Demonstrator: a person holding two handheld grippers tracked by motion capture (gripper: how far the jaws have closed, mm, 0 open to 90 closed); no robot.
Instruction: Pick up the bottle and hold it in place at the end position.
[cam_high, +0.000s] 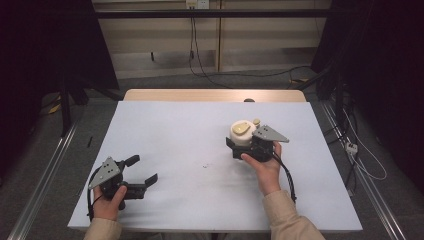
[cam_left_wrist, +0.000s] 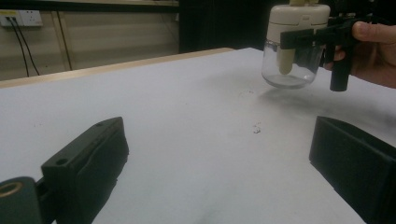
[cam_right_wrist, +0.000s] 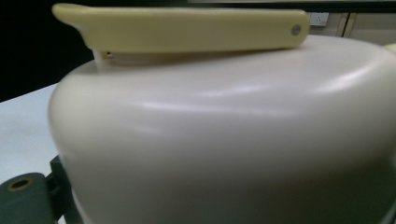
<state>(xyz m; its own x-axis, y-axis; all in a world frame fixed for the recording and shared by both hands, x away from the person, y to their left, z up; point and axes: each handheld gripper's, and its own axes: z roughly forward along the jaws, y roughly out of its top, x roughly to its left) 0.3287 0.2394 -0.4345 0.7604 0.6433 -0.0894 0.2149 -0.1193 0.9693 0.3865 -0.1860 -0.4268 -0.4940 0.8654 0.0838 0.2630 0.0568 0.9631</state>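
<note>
A: From the high view, where does the jar (cam_high: 243, 134) sit?

B: Right of the middle of the white table (cam_high: 190, 130), with the right gripper (cam_high: 239, 146) closed around it. That view gives the cream lid and the yellow lever (cam_high: 242, 128) lying flat across its top, with the grey three-cornered plate (cam_high: 270, 134) just to the right of it. The right hand (cam_high: 264, 165) grips the tool from the near side.

A: Does that view show what lies under the lid?

B: Hardly. The left gripper view does: there the jar (cam_left_wrist: 294, 46) has a clear rounded glass body below the cream lid, and the black jaws clamp it at the band where lid meets glass. Its base hangs above a soft shadow on the table (cam_left_wrist: 187, 93), so it looks lifted clear of the surface, something the high view cannot settle.

A: And the right gripper view?

B: Very close on the lid (cam_right_wrist: 224, 140), a broad cream dome, with the lever (cam_right_wrist: 187, 29) running across the top and a small pin at one end. The glass is hidden from that camera.

A: What about the left gripper (cam_high: 141, 170)?

B: It rests near the front left corner of the table, held by the left hand (cam_high: 109, 200), well apart from the jar. Its jaws stand wide with nothing between them; its own view shows them at either side with bare table between. That view also picks up a small speck (cam_left_wrist: 256, 129) on the sheet, faint from above.
</note>
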